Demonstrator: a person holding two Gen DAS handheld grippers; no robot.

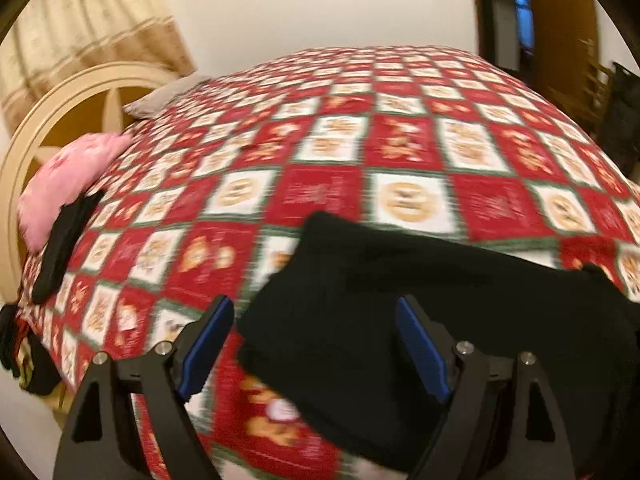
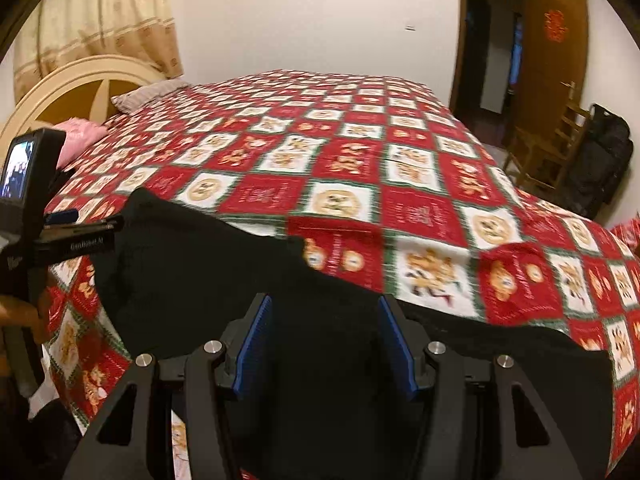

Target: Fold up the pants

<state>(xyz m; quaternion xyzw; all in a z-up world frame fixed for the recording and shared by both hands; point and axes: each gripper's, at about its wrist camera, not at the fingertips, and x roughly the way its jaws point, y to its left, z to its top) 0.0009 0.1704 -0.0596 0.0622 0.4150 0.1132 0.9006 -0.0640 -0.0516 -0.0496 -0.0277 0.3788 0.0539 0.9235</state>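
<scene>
Black pants [image 1: 400,280] lie spread across the near edge of a bed with a red and white checked bedspread [image 1: 328,140]. My left gripper [image 1: 314,340] hangs open wide over their left end, one blue pad above the bedspread and the other above the cloth. In the right wrist view the pants [image 2: 192,264] run from the left edge to the lower right. My right gripper [image 2: 326,340] hovers over their middle with its jaws apart, and I see no cloth pinched between the pads. The left gripper [image 2: 86,220] shows at the left edge there.
A pink pillow [image 1: 68,184] and a dark folded garment [image 1: 66,244] lie by the cream headboard [image 1: 60,108], with a grey pillow [image 1: 168,96] behind. A wooden chair [image 2: 548,156] and a black bag [image 2: 604,160] stand by the open door on the right.
</scene>
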